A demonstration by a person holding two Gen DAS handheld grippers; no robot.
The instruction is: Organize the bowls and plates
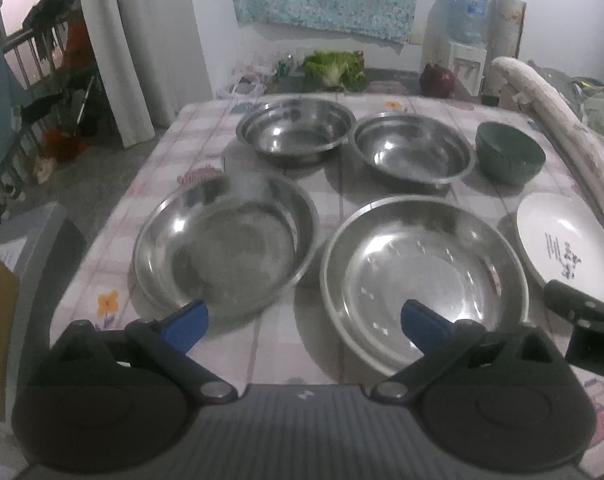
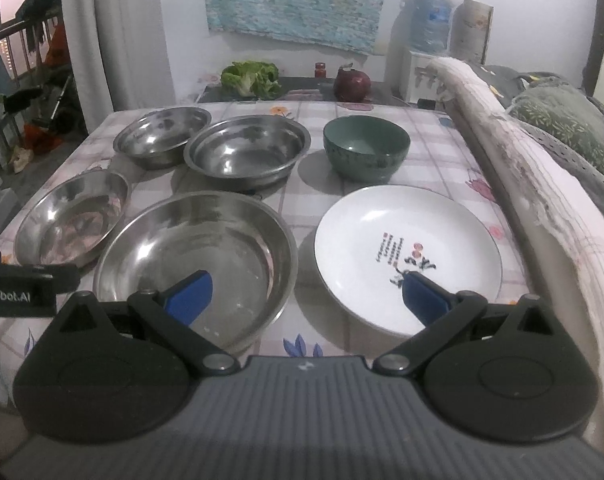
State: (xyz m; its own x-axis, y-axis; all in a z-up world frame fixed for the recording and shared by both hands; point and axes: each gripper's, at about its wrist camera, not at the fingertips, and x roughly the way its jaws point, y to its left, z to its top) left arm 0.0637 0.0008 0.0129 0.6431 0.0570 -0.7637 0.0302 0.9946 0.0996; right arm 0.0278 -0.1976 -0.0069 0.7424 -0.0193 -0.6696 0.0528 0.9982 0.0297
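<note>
6 dishes sit spread over the checked tablecloth, none stacked: at the back 2 steel bowls, the left steel bowl and the right steel bowl almost touching, with a green bowl apart to their right; at the front a left steel plate, a right steel plate and a white plate with a small painted mark. the steel pieces look light, stiff and slick, with thin rolled rims that offer the only real hold, so a pinch across the near rim seems best. the white plate and green bowl look heavier and breakable, better gripped at the edge and set down gently. the left gripper hovers with fingers spread wide and empty, over the gap between the 2 steel plates. the right gripper is just as wide apart, holding nothing, between the right steel plate and the white plate.
</note>
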